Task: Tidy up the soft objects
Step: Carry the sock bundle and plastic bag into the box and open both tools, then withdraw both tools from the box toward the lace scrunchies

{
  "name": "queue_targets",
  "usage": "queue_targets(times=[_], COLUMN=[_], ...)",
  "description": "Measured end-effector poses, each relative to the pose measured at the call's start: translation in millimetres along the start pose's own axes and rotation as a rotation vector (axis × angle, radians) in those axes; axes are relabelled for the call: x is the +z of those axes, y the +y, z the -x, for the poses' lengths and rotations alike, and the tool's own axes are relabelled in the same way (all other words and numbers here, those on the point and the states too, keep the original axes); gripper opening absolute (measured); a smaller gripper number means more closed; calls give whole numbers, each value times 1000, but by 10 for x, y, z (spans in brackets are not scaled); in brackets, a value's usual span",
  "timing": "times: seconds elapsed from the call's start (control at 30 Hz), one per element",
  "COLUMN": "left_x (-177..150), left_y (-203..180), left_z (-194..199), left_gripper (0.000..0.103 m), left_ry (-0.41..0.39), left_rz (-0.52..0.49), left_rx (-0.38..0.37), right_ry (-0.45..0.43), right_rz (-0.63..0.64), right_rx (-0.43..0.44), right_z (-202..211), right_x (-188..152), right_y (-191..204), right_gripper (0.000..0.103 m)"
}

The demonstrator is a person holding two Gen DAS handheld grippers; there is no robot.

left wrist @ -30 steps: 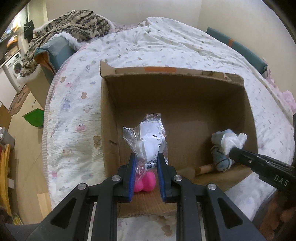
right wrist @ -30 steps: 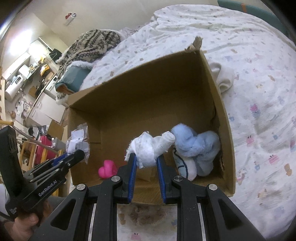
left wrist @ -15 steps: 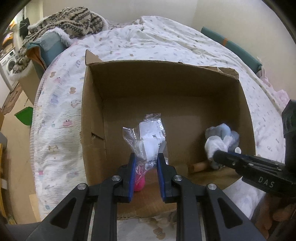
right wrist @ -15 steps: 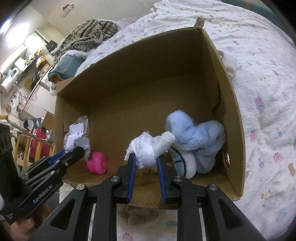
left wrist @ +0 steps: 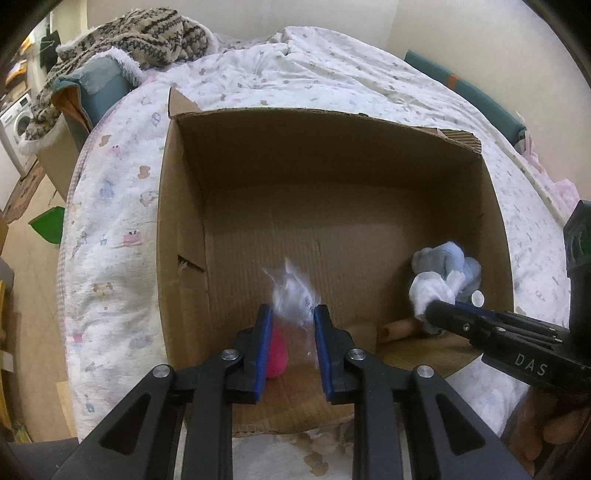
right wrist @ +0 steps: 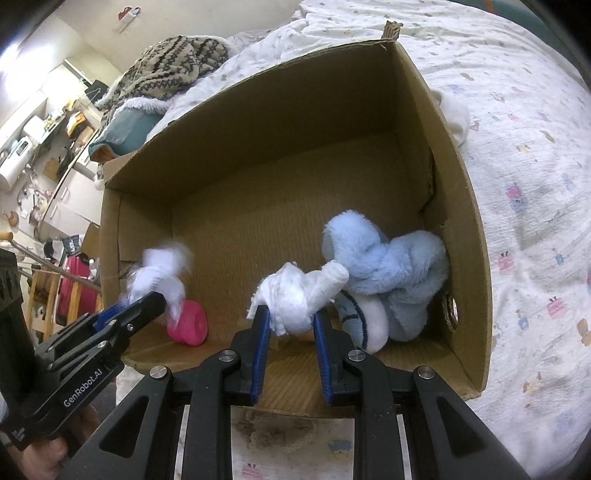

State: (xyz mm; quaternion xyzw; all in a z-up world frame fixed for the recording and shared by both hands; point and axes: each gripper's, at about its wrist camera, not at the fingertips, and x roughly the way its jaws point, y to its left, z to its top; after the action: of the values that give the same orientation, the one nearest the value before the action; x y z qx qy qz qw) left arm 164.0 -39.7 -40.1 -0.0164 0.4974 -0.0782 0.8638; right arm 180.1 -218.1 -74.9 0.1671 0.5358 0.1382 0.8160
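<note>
An open cardboard box (left wrist: 184, 229) (right wrist: 469, 206) lies on the bed. My left gripper (left wrist: 291, 317) is over its near left part, jaws apart, with a clear plastic bag of white stuff (left wrist: 291, 291) blurred between the pads, seemingly dropping; the bag also shows in the right wrist view (right wrist: 162, 273). A pink soft toy (left wrist: 277, 354) (right wrist: 186, 323) lies below it. My right gripper (right wrist: 290, 314) has its jaws apart with a white cloth bundle (right wrist: 299, 291) between them. A light blue plush (right wrist: 388, 266) (left wrist: 454, 258) sits in the box's right corner.
The bed has a white printed quilt (right wrist: 517, 129). A patterned knit blanket (left wrist: 147, 33) lies on teal bedding at the far left. A wooden stick (left wrist: 399, 328) lies on the box floor. Floor and furniture are at the left.
Both grippers moved lower into the box. Both sets of jaws have opened wider. The plastic bag has slipped down and blurred between the left pads.
</note>
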Motion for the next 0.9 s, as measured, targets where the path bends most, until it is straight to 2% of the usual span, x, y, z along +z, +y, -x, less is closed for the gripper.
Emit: queue_targets(times=[0.3, 0.4, 0.53, 0.6, 0.63, 0.9], left_x=[-4, -6, -3, 6, 11, 35], left_y=[3, -8, -9, -9, -8, 63], left_z=[24, 35, 86, 110, 115, 180], left_gripper=[21, 28, 50, 54, 55, 56], left_ry=[-7, -10, -34, -46, -45, -50], left_rz=[-7, -11, -8, -7, -8, 13], left_rx=[6, 9, 25, 25, 21, 15], right_ry=[-14, -17, -23, -29, -40, -62], right_rz=[2, -2, -19, -30, -36, -18], right_rx=[8, 18, 27, 33, 38, 37], right_z=[25, 34, 52, 68, 89, 169], right_x=[-12, -12, 2, 6, 2, 10], right_y=[4, -8, -30, -42, -45, 0], right_gripper=[25, 26, 34, 51, 63, 65])
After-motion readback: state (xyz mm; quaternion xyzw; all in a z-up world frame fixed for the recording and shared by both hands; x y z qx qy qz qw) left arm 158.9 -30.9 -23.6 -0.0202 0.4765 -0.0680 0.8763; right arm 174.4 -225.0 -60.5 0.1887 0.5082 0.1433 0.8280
